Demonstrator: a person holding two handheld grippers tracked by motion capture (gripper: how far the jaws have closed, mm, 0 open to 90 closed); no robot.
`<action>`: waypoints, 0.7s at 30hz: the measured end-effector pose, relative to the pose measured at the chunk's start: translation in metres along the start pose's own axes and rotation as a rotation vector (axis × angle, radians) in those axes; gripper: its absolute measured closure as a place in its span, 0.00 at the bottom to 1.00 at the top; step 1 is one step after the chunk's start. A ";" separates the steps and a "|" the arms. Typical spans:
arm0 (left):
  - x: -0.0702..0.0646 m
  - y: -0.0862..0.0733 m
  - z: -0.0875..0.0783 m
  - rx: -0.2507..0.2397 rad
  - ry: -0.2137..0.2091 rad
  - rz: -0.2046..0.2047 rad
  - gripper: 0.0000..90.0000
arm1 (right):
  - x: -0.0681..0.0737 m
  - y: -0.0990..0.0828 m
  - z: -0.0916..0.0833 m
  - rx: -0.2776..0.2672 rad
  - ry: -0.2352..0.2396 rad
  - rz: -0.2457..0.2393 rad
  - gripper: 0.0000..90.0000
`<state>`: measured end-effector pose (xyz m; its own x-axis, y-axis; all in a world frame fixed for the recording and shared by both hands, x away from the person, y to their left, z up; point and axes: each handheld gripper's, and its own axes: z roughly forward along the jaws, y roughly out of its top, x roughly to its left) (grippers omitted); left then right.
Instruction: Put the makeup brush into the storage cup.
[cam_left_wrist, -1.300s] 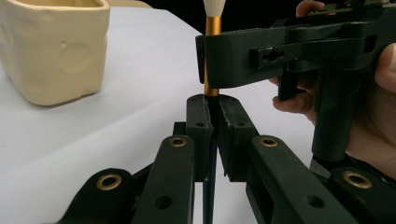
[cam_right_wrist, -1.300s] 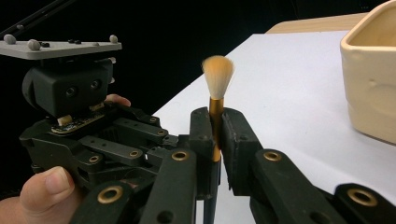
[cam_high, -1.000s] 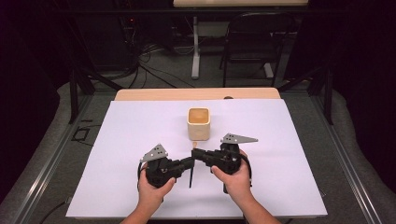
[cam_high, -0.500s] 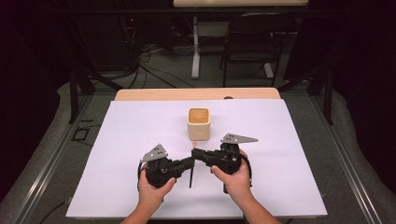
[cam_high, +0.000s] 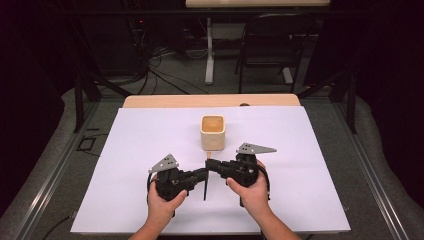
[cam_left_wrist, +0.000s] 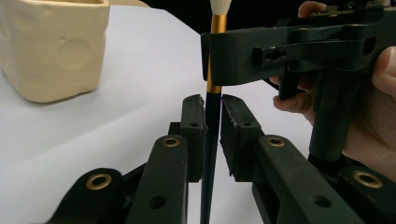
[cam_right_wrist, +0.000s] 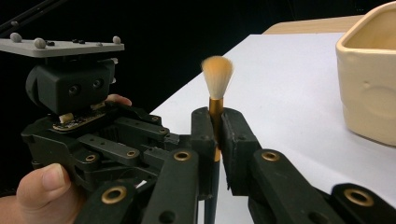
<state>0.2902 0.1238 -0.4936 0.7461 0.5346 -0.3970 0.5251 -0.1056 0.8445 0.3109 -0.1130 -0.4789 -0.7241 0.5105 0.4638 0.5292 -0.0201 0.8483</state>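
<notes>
Your right gripper (cam_high: 209, 165) is clamped on the gold collar of a makeup brush (cam_right_wrist: 215, 88), which stands upright with its pale tuft of bristles on top. In the right gripper view both jaws press against the collar just under the bristles. Your left gripper (cam_high: 205, 175) sits lower on the same brush: in the left gripper view the dark handle (cam_left_wrist: 208, 154) runs up between its jaws, and those jaws have just been opening, so a thin gap shows on one side of the handle and the pads no longer squeeze it. Seen from above, the two grippers meet nose to nose over the white sheet (cam_high: 125, 150) that covers the table, nearer its front edge than its back, about midway between its left and right edges, with your left hand (cam_high: 162, 202) and right hand (cam_high: 252, 192) behind them. A cream square cup (cam_high: 213, 132) stands upright on the sheet just beyond the grippers, towards the back edge, apart from the brush.
</notes>
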 end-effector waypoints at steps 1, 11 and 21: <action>0.000 0.000 0.000 0.003 0.000 -0.001 0.85 | 0.000 0.000 0.000 0.000 -0.001 -0.001 0.93; 0.002 0.000 0.000 0.008 -0.016 -0.012 0.78 | 0.002 0.000 -0.001 0.001 -0.018 -0.024 0.93; 0.003 -0.001 0.001 0.022 -0.009 -0.012 0.70 | 0.002 0.001 -0.002 -0.009 -0.026 -0.045 0.93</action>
<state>0.2928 0.1245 -0.4961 0.7429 0.5287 -0.4106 0.5431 -0.1175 0.8314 0.3091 -0.1136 -0.4765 -0.7353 0.5330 0.4187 0.4925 -0.0042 0.8703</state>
